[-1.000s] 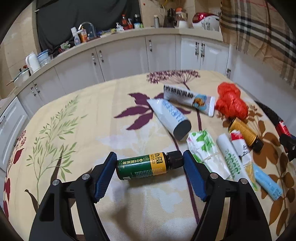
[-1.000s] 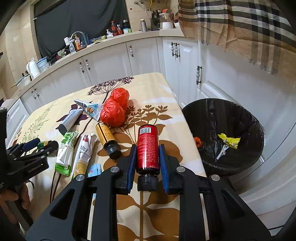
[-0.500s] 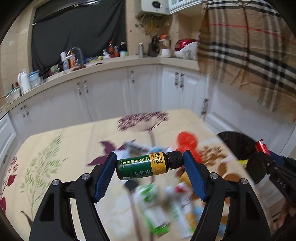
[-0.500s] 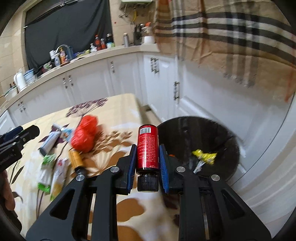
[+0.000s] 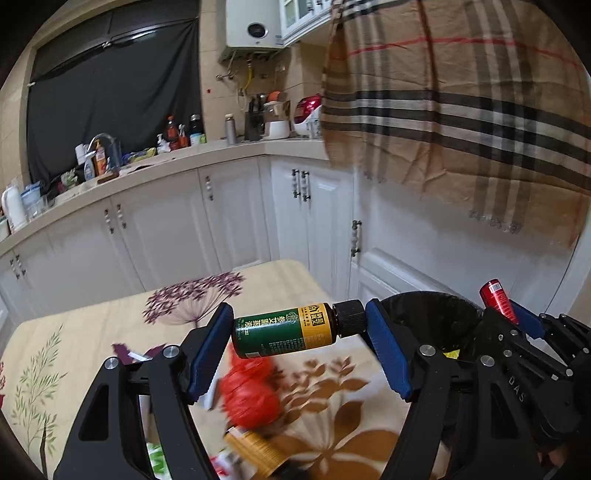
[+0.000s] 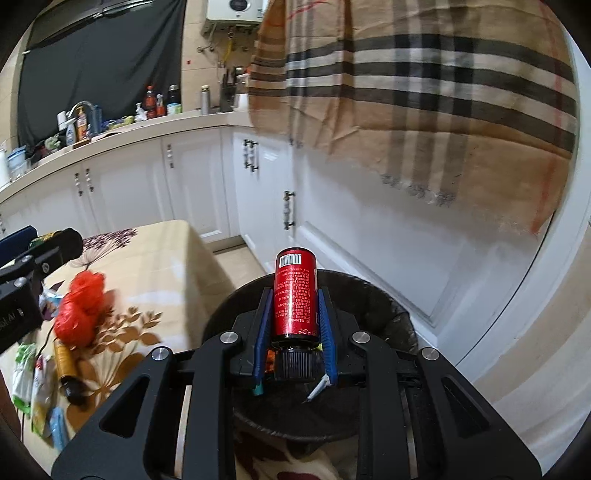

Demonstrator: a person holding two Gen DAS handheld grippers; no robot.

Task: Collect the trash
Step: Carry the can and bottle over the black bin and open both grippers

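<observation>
Green bottle point(image 5: 286, 329) w/ black cap lies crosswise, lifted above table; red bottle point(image 6: 295, 294) cap-down over black bin point(image 6: 391, 314).

Even, soft indoor light fills both my views, with no hard shadows and only a mild sheen on the white cabinets point(image 6: 122, 192). The desk point(image 5: 92, 332) and its litter smear with motion blur, while what sits in my jaws stays sharp. Fisheye bending curves the edges into black corners.

At your twelve o'clock hangs a white water heater point(image 5: 255, 24), with a black cloth point(image 5: 110, 92) covering the window at ten. A plaid cloth point(image 5: 461, 110) drapes at two o'clock. White cabinets point(image 5: 229, 218) run beneath a cluttered counter point(image 5: 166, 158), where a red rice cooker point(image 5: 308, 110) sits near the corner.
</observation>
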